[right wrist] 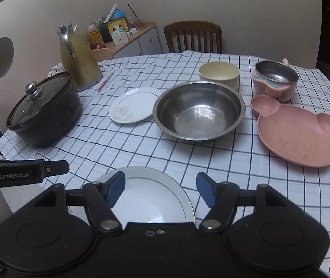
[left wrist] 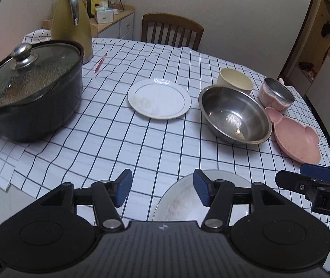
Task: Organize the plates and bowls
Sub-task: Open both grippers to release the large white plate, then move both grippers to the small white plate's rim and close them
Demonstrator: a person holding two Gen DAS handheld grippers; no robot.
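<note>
On the checked tablecloth (right wrist: 141, 143), the steel bowl (right wrist: 198, 111) stood near the middle, shiny and bare inside. At the right edge lay the pink bear-shaped plate (right wrist: 297, 136). A white plate with a thin dark ring (right wrist: 151, 199) lay at the near edge. Both the left gripper (left wrist: 162, 188) and the right gripper (right wrist: 160, 188) had their jaws apart, holding nothing. The left one carried the words "GenRobot.AI".

Colours on the table

White cloth (right wrist: 141, 148) with dark grid; white plates (right wrist: 134, 107) with thin dark ring; steel bowl (right wrist: 198, 111); cream cup (right wrist: 219, 74); pink plate (right wrist: 297, 134); black pot (right wrist: 44, 113); olive jug (right wrist: 79, 64); blue pads (right wrist: 116, 190).
</note>
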